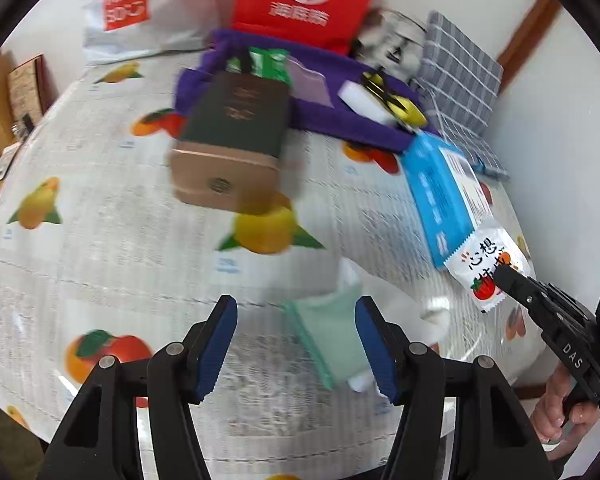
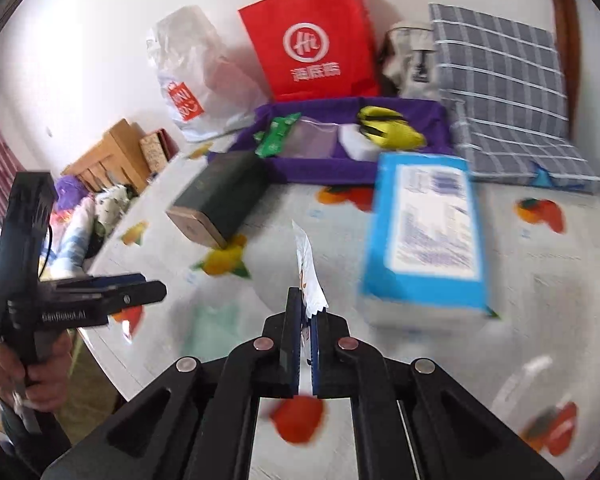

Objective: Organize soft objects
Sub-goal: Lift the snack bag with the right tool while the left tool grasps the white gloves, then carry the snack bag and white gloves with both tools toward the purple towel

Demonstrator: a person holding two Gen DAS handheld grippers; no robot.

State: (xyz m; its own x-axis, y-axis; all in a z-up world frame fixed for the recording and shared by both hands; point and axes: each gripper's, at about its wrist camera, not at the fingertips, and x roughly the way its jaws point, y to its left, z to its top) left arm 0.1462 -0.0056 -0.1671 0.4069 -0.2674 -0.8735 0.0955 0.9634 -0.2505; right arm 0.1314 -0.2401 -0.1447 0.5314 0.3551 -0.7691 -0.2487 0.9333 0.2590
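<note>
Right gripper clamped on small white sachet with red fruit print, sachet lifted clear of fruit-patterned tablecloth, standing edge-on above fingertips. Blue-and-white tissue pack just right of it. Purple fabric tray farther ahead. Dark green tin with tan lid ahead-left. Left gripper jaws apart, nothing held; pale green folded cloth lies on table between them, right pad just beside it.

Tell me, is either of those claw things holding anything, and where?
The right gripper pinches the white snack packet by its crimped end. The left gripper holds nothing; its jaws stand open above a pale green pouch.
</note>
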